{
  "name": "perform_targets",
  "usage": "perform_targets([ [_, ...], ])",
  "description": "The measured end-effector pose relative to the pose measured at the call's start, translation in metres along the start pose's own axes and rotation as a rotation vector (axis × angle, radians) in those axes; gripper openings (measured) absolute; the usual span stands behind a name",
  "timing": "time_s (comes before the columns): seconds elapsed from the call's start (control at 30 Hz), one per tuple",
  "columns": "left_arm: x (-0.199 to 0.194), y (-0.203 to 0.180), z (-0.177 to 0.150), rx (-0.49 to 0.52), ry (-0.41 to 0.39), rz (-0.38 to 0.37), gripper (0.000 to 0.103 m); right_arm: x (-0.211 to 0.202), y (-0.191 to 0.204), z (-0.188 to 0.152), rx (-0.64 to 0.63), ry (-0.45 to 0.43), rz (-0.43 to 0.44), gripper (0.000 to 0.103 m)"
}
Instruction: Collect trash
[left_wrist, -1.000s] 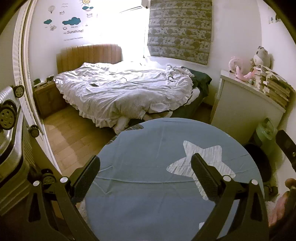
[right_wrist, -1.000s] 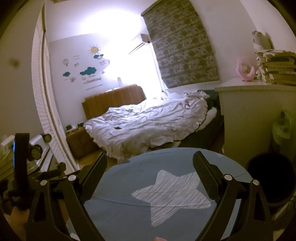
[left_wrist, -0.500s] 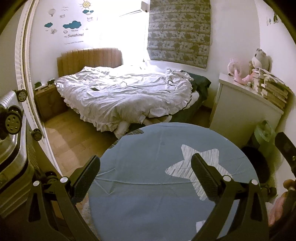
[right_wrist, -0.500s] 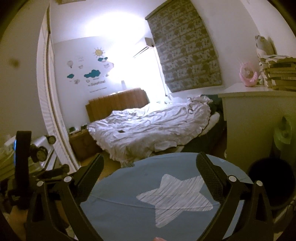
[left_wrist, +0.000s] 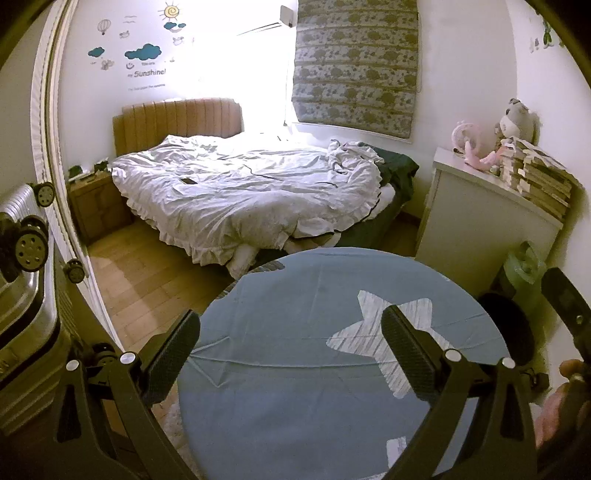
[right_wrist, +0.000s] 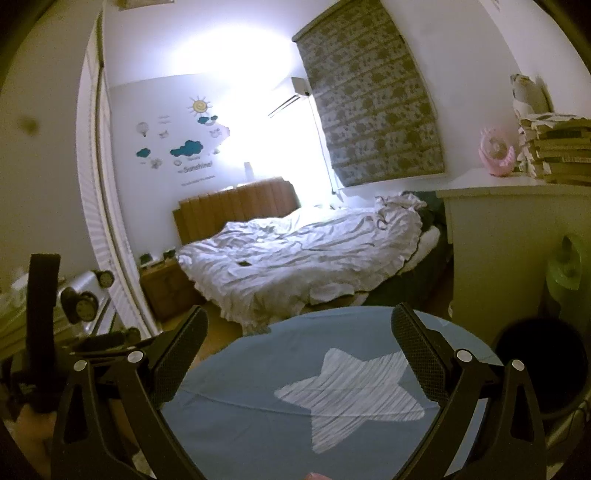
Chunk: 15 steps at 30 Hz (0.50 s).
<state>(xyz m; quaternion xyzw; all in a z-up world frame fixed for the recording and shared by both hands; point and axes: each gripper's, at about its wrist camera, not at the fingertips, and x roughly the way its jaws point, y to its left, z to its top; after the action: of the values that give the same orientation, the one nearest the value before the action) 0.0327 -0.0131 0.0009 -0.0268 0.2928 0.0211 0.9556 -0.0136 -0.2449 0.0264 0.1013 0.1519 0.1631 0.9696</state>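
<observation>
Right tool (right_wrist: 295, 354) has spread a bit wider than a second ago; left tool (left_wrist: 291, 350) is wide too, both empty. No trash visible on the blue desk (left_wrist: 295, 295), so collecting hasn't started.

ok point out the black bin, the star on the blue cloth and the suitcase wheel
black bin (right_wrist: 541, 369), right wrist view, its dark inside
star (right_wrist: 354, 395), right wrist view, middle of the striped white patch
suitcase wheel (left_wrist: 31, 248), left wrist view, the wheel's hub
</observation>
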Motion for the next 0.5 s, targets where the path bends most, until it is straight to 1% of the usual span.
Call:
perform_targets([
  [0.5, -0.005, 0.001, 0.002, -0.01, 0.013, -0.007, 0.098, -0.003, 0.011, 0.004, 0.0, 0.005, 0.01, 0.098],
])
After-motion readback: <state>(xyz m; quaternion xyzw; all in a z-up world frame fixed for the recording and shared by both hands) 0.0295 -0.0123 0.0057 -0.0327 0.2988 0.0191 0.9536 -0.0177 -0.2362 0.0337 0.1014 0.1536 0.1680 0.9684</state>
